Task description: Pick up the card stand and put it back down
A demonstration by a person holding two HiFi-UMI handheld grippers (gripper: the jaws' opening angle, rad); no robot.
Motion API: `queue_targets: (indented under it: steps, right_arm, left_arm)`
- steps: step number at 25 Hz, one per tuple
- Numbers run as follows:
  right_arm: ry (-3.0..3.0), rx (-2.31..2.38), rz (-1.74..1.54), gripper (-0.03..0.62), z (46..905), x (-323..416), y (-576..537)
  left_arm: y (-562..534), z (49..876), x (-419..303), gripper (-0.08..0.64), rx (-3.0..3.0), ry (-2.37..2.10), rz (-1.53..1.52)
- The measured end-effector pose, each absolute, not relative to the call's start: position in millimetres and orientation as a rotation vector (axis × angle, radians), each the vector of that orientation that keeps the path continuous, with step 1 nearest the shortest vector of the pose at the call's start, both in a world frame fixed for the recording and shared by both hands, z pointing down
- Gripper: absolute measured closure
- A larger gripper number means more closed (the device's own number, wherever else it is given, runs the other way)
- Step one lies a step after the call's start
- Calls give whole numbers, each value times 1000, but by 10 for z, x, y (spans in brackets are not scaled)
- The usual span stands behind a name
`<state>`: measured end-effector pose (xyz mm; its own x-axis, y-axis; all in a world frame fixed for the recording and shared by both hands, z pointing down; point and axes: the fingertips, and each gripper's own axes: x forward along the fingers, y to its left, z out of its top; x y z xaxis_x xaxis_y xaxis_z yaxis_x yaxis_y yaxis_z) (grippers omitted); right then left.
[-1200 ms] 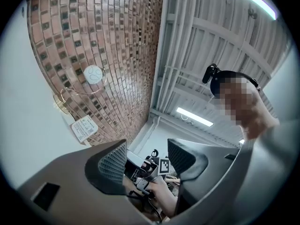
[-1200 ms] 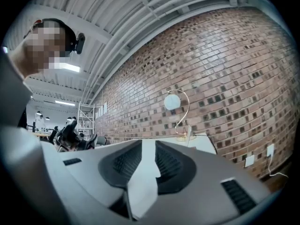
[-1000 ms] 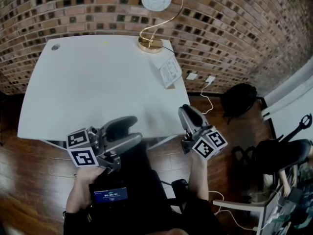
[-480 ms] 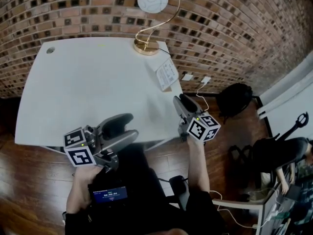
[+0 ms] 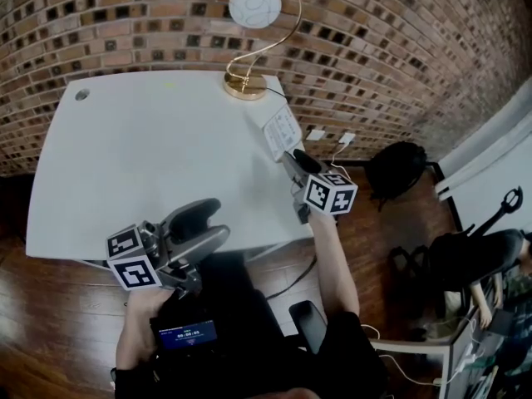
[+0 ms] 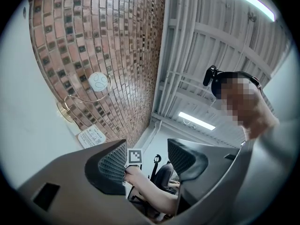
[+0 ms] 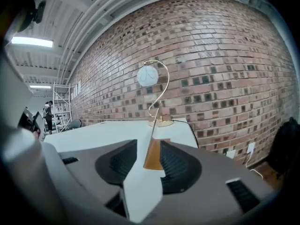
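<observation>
Reaching for the card stand (image 5: 282, 130), a white printed card set in a small orange-brown wooden base, is as far as I have got. It stands upright on the white surface (image 5: 141, 156) near its right-hand edge, a little in front of the brass gooseneck lamp with the white globe shade (image 5: 246, 85).

My right tool (image 5: 294, 160) is just beside the stand and aimed at it. In the right gripper view I see the stand edge-on (image 7: 153, 153), lined up with the gap between the jaws. Those jaws have just been opening and now stand wide. The base looks to be at or just beyond the tips, and I cannot tell which, but neither pad presses on it, so I hold nothing there.

My left tool (image 5: 213, 221) hangs by the near edge of the surface, well apart from the stand and tilted upward. Its jaws are apart with nothing between them (image 6: 147, 162); only my other arm shows far behind.

As I judge it, no part of the task is done. The approach looks nearly finished. What remains is sliding the jaws around the base or card, closing them, lifting the stand clear, and setting it back down upright.
</observation>
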<state>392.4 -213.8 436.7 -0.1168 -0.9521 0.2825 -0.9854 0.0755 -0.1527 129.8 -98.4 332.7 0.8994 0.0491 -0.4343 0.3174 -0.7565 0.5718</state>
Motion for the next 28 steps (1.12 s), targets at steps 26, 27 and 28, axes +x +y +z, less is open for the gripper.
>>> queue_targets:
  steps: [26,27,28]
  right_arm:
    - [-2227,2015,503,561,4391,4009,-2518]
    - [-2236,2020,503,561,4372,4016,-2511]
    - [-2249,2020,501,563,4339,4010,-2507]
  left_arm:
    - [-1268,3390,1324,301,2366,254,-524]
    - [-1271,3382,1312,301,2368,253,-526]
    - [-1277,3374,1299,301,2370,251,-528]
